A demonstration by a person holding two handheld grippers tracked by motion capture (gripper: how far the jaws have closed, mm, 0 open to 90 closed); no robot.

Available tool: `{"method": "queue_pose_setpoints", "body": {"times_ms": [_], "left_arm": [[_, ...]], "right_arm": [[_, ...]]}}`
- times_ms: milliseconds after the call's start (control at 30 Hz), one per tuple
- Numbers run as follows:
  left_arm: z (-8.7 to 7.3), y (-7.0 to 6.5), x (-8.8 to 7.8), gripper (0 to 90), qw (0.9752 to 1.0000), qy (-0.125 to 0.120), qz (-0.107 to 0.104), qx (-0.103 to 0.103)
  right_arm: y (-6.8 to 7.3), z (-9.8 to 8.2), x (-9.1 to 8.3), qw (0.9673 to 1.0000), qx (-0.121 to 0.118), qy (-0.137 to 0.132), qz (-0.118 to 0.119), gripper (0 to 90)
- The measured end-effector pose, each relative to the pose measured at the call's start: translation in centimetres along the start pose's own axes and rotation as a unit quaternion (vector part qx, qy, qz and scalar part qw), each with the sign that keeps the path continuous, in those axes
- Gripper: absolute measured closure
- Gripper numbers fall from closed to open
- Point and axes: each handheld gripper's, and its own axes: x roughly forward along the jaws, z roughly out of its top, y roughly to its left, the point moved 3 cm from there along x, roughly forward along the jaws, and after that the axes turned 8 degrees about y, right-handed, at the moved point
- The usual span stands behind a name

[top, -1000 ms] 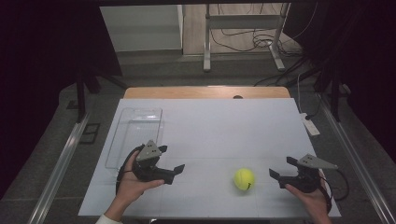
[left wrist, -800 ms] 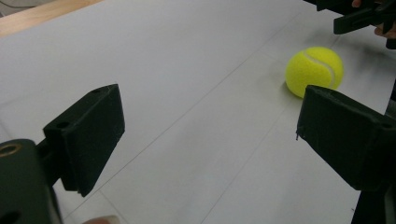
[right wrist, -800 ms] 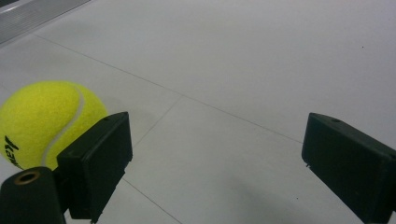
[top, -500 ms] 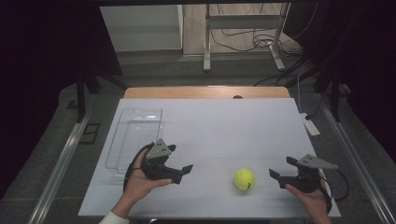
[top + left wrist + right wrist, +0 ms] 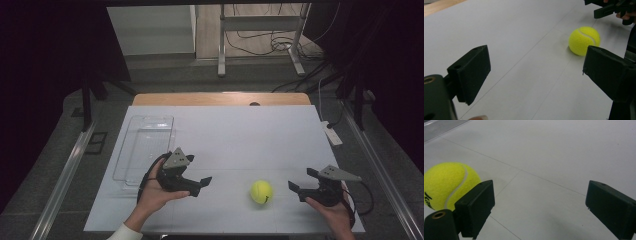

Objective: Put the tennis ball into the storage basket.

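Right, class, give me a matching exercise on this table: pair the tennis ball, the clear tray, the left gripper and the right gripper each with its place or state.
Things:
1. tennis ball
2. clear tray
3. left gripper
4. right gripper

Places or states:
A. empty, at the table's left side
B. open, just right of the ball
C. lying on the table between the two grippers
D. open, between the tray and the ball

Pairs: 1-C, 2-A, 3-D, 4-B

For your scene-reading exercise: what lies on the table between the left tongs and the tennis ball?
Nothing: bare white table separates the left tongs from the tennis ball, in the high view and the left gripper view.
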Motion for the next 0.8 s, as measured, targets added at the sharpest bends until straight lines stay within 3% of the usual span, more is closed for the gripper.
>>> {"method": "queue_pose_setpoints", "body": {"times_ms": [800], "left_arm": [[1.6,-1.2,1.7,8.2,0.9996,0.009,-0.017,0.021]], "right_arm": [[-0.1,-0.1,0.1,1.0000,-0.001,0.002,0.001,8.9]]}}
